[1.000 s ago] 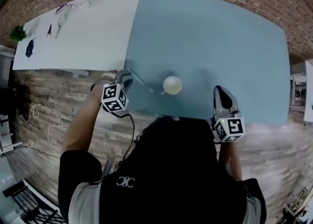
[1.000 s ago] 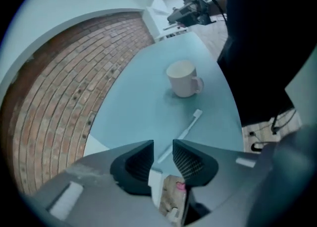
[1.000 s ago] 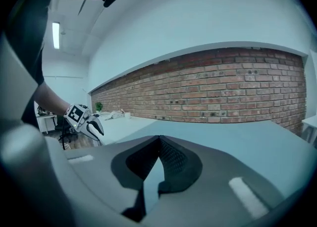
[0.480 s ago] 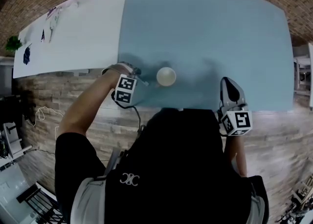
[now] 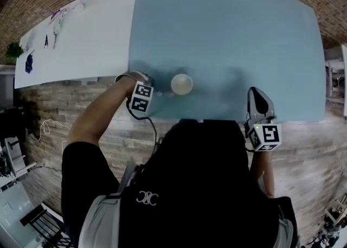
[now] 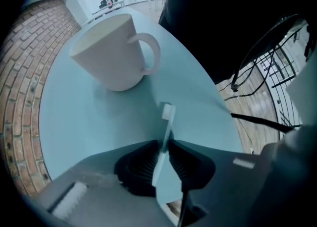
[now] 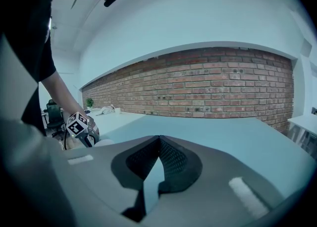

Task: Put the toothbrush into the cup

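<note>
The cup [image 6: 116, 52] looks like smooth cream ceramic with a soft sheen. The toothbrush [image 6: 167, 122] is pale, smooth plastic. The table top [image 5: 227, 41] is a smooth, matt blue sheet, and the brick wall [image 7: 213, 87] at its far side is rough. The left gripper [image 6: 165, 144] has a matt grey plastic body and ribbed black pads [image 6: 141, 167].

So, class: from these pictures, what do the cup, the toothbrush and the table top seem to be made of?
Cup: probably glazed ceramic, going by the thick cream wall and its smooth, moulded handle.
Toothbrush: likely plastic, with a thin, pale, smooth handle and a white head.
Table top: a smooth, matt blue sheet, perhaps laminate or painted board; the look leaves it open.
</note>
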A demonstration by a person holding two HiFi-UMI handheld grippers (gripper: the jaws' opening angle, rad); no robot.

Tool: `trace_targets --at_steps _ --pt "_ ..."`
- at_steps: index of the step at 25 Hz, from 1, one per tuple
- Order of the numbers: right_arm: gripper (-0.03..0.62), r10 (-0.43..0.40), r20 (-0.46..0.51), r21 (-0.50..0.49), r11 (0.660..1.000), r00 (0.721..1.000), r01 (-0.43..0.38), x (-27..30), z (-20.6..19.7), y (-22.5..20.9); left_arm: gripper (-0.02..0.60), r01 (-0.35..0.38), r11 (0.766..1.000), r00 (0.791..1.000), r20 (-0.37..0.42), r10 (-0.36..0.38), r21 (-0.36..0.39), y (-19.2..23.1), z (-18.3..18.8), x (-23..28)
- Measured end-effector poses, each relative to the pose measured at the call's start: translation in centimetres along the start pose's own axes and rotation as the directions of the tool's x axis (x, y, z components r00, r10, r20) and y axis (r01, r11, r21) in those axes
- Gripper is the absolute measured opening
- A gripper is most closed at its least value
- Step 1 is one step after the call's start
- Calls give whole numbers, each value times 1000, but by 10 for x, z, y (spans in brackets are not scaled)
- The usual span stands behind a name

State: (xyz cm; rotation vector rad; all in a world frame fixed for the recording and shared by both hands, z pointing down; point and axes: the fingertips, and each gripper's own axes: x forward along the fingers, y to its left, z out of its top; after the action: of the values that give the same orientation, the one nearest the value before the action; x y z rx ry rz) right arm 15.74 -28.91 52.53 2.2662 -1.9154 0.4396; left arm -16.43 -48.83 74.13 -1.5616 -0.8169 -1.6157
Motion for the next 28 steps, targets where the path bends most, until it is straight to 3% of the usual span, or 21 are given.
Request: trace_targets --at_steps 2,6,11,13,15,18,20,22,25,28 --pt "6 -2 -3 3 1000 1000 2 -2 -2 -3 58 9 1000 1000 -5 -9 0 -4 1 1" --pt "6 2 8 -1 1000 1000 -2 -3 -3 -5 54 7 999 1000 1 -7 -41 -4 2 3" --pt "6 26 3 -27 999 1000 -26 0 -4 -2 54 -13 1000 1000 -12 12 -29 -2 1 3" --pt "6 29 1 -41 999 1000 -29 0 -1 -2 54 -60 997 998 -15 60 -53 0 -5 -1" --pt "6 34 4 -53 998 999 -34 -1 -1 -5 54 -124 985 992 6 126 -123 4 -12 -13" --pt "5 36 -11 -38 999 999 -36 -1 -4 -13 54 -238 930 958 86 272 -281 20 -13 -54" --pt "6 43 -6 -29 999 999 -44 4 -1 -14 52 -293 864 909 160 384 -410 36 -7 -89" --pt "6 58 2 -31 998 998 -58 9 2 -12 52 -301 774 833 242 498 -558 54 1 -125" --pt "6 89 -5 -53 995 996 -89 17 4 -5 52 -226 641 673 358 647 -734 79 20 -180" --pt "6 105 -8 -61 993 994 -105 21 4 2 52 -111 561 510 437 741 -820 98 39 -224"
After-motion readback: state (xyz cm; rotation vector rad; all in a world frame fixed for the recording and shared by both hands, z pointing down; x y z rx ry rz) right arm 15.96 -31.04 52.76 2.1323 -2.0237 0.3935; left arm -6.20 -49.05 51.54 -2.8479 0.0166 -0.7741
